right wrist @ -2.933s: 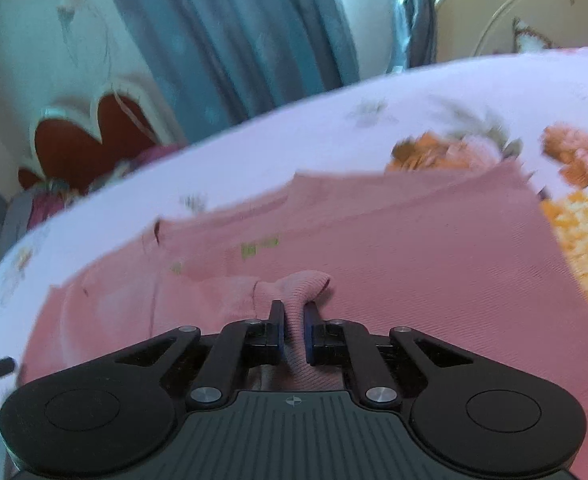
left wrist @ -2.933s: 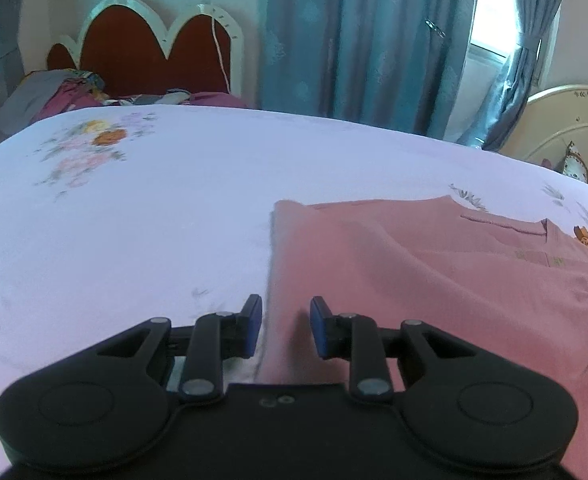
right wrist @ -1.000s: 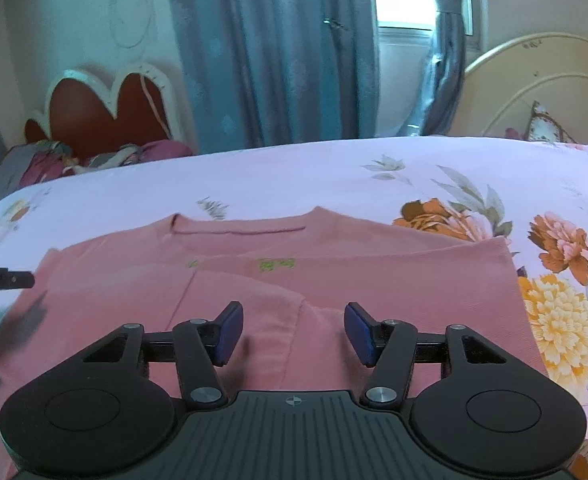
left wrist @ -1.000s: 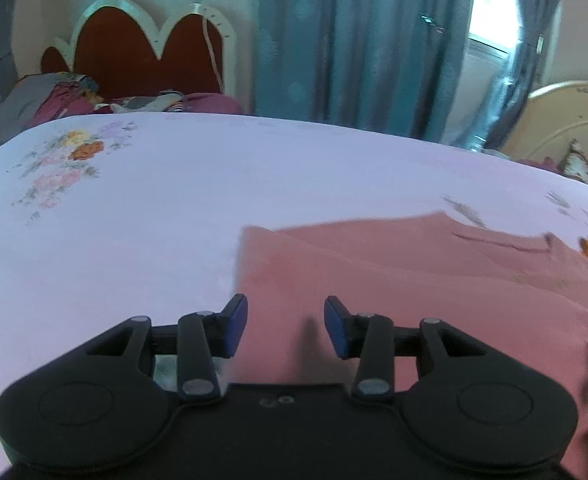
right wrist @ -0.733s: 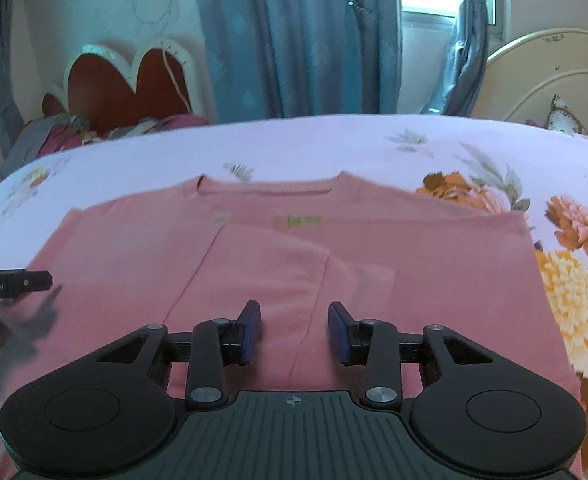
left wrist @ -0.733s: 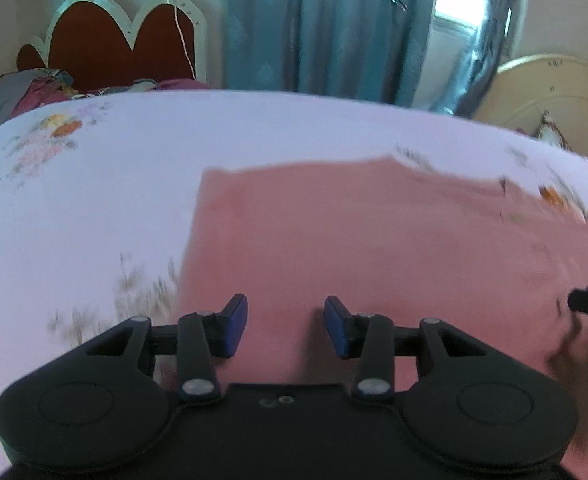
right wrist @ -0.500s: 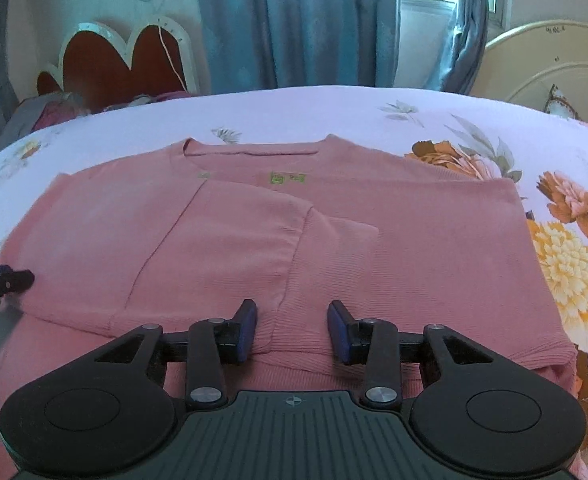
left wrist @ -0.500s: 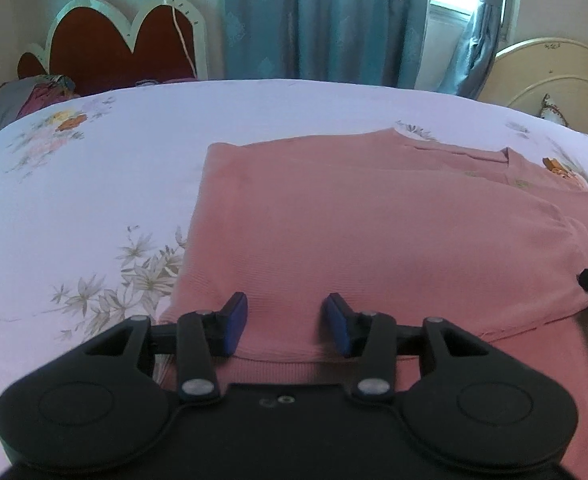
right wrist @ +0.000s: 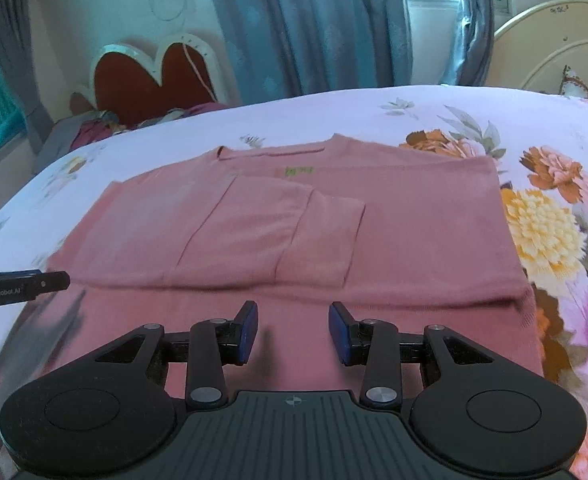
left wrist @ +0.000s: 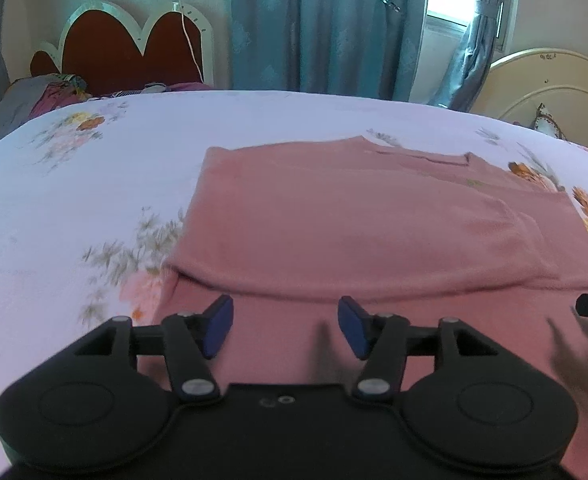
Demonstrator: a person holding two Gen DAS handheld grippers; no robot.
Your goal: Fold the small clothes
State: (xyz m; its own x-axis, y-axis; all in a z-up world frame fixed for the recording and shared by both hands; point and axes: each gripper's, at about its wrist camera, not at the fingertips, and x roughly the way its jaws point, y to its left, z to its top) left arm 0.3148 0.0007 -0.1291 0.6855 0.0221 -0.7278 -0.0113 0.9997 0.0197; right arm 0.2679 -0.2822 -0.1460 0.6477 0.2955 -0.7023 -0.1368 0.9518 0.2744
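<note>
Left gripper point(left wrist: 285, 327): black frame, blue pads, jaws spread fairly wide and just now widening further; nothing between them, only the near strip of the shirt below. Its tip also shows at the left edge of the right wrist view, above the shirt's left side.

Right gripper point(right wrist: 293, 332): same build, jaws parted at a moderate gap, empty, hanging over the near hem of the shirt. Its dark tip shows at the right edge of the left wrist view.

Shirt point(right wrist: 414, 240): pink, knit, lying flat on the bed with the neckline on the far side and a small green label just under the collar. Both sides are folded inward; the sleeves lie across the middle, one cuff end overlapping the front panel. A lower band of fabric shows nearest both grippers, beneath the folded edge.

Bed sheet point(right wrist: 554, 208): pale lilac with large orange, yellow and pink flowers, bare around the shirt on all visible sides.

Headboard point(left wrist: 125, 56): dark red, scalloped, white-trimmed, at the far left, with a white cord hanging in front of it.

Pile of clothes point(left wrist: 49, 92): grey and magenta, heaped beside the headboard.

Curtains point(left wrist: 326, 28): blue-grey, along the far wall, a bright window to their right.

Second headboard point(left wrist: 554, 80): cream, arched, at the far right.
</note>
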